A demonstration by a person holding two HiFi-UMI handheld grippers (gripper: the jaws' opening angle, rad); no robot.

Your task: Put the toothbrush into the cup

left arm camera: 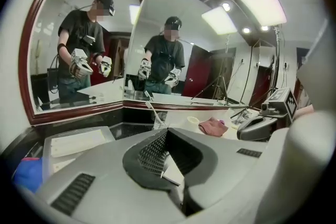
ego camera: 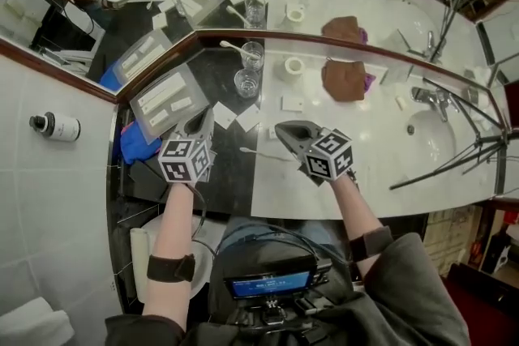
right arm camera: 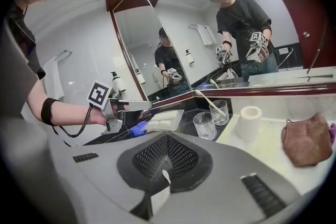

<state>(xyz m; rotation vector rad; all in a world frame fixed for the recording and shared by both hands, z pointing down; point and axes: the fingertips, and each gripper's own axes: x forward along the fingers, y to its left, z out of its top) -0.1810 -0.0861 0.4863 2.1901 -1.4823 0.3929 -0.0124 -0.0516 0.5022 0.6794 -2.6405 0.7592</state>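
Observation:
A white toothbrush [ego camera: 235, 48] stands slanted in the far glass cup [ego camera: 252, 55] by the mirror. The right gripper view shows the same toothbrush [right arm camera: 206, 97] in its cup [right arm camera: 220, 111]. An empty second glass [ego camera: 246, 83] stands just in front of it. My left gripper [ego camera: 203, 120] hangs over the dark counter, shut and holding nothing, well short of the cups. In its own view the left gripper [left arm camera: 167, 131] has its jaws closed together. My right gripper [ego camera: 282, 129] hovers over the white counter, also shut and empty, and the right gripper [right arm camera: 168, 137] points toward the glasses.
A thin white toothbrush-like stick [ego camera: 258, 153] lies on the counter beside the right gripper. A grey tray [ego camera: 166, 99] with white packets and a blue cloth [ego camera: 136, 143] sit left. A paper roll [ego camera: 293, 66], brown cloth [ego camera: 345, 79], faucet [ego camera: 428, 96] and sink [ego camera: 434, 140] lie right.

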